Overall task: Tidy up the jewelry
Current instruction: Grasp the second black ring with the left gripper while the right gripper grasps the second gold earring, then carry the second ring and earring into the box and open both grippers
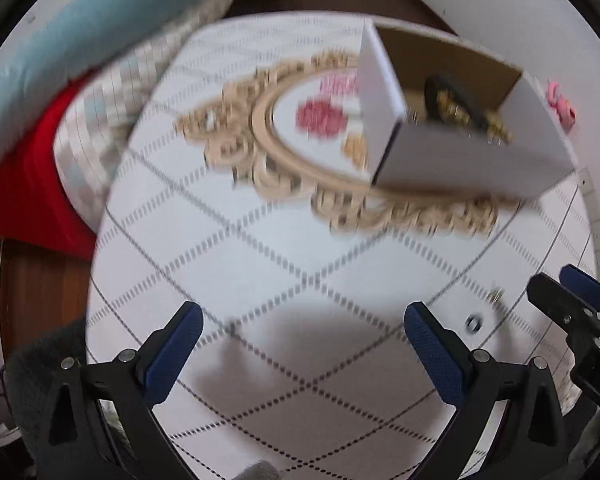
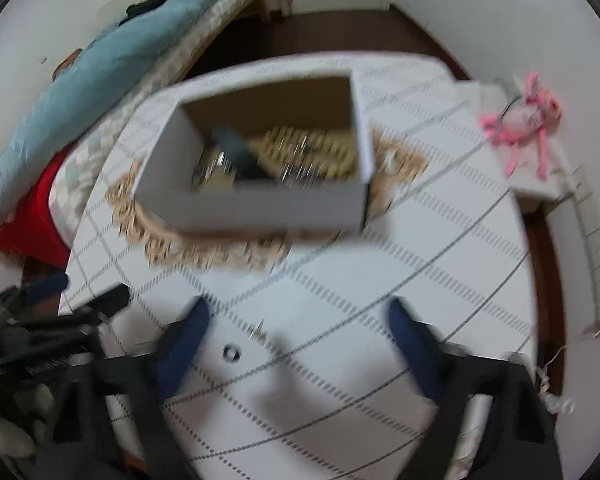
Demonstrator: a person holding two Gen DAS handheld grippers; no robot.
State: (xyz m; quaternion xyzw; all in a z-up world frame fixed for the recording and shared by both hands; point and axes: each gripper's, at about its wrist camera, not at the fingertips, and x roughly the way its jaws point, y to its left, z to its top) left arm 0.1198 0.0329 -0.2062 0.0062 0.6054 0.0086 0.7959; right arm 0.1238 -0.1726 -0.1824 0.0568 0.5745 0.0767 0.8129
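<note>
A white cardboard box [image 1: 472, 156] [image 2: 260, 204] stands open on the round table and holds gold chains [image 2: 316, 152] and a black band [image 2: 240, 152]. A small ring [image 1: 473, 323] [image 2: 231, 353] and a small gold piece [image 1: 496, 295] [image 2: 258, 330] lie loose on the cloth nearer me. My left gripper [image 1: 300, 340] is open and empty above the cloth, left of the ring. My right gripper [image 2: 300, 336] is open and empty, with the ring lying just inside its left finger [image 2: 184, 344]. The right gripper also shows at the right edge of the left wrist view [image 1: 572, 296].
The table [image 1: 260, 260] has a white quilted cloth with a gold and pink medallion [image 1: 300, 120] under the box. A pink plush toy [image 2: 528, 120] lies on a side shelf at the right. Blue, grey and red bedding [image 1: 60, 80] lies at the left.
</note>
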